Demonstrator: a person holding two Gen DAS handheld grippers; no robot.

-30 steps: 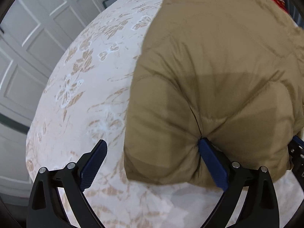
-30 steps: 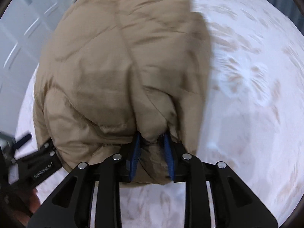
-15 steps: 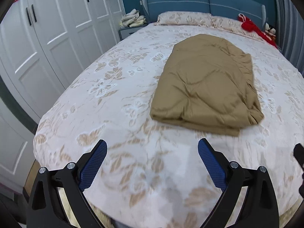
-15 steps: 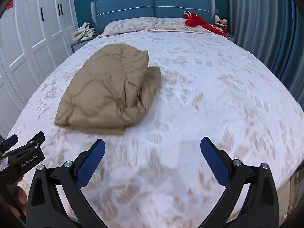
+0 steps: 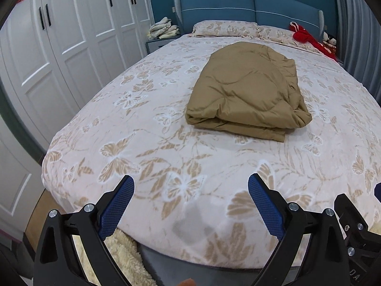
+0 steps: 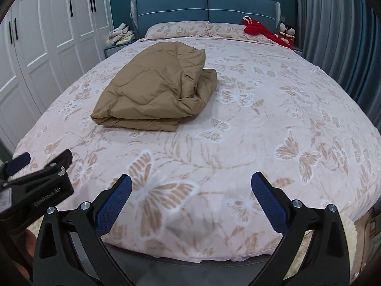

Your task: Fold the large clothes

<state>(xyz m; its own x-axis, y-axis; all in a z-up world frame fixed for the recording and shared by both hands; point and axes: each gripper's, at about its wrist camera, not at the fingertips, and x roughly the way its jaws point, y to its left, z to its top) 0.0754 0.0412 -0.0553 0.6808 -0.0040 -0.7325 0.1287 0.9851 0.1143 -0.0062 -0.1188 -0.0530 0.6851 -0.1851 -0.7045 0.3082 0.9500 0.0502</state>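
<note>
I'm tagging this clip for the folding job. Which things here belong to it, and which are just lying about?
Belongs to the job:
- folded tan padded garment
- bed it lies on
- left gripper, open, empty
- right gripper, open, empty

Just lying about:
- red cloth by the pillows
- dolls
- bundle on the nightstand
- white wardrobe

Both grippers are off the quilt (image 5: pixel 247 95) now and pulled back past the foot of the bed (image 5: pixel 142 166). The right gripper (image 6: pixel 190 205), clamped on a fold a second ago, has just been opening and stands wide with nothing between its jaws. The left gripper (image 5: pixel 190 205) no longer presses the fabric. The folded quilt lies free, well apart from both.
</note>
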